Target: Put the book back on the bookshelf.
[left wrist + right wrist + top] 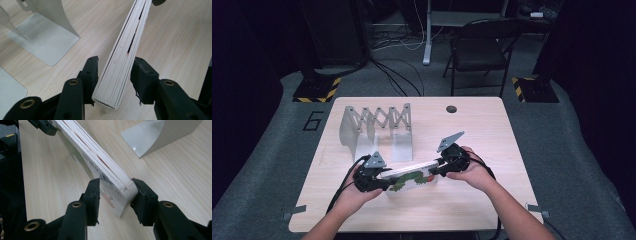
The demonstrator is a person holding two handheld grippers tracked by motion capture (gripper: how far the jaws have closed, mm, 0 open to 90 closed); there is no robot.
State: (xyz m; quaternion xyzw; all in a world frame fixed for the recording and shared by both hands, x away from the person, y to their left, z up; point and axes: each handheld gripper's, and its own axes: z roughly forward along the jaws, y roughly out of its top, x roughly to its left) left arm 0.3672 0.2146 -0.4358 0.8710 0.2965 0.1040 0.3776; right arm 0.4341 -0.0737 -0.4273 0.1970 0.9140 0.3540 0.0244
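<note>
2 claws, left claw (113,75) and right claw (116,195), pinching board book (412,177) ends; spine lettering unreadable.

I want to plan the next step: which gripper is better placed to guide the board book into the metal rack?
Probably left: the left gripper holds the board book at the end nearer the expandable metal rack; the right gripper holds the farther end.

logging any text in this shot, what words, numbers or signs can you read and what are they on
"6": a large dark number on the grey floor mat left of the table.
Printed lettering runs along the spine of the board book in the right gripper view, too blurred to read.
Yellow-and-black hazard stripes mark the stand bases on the floor; they carry no words.
</note>
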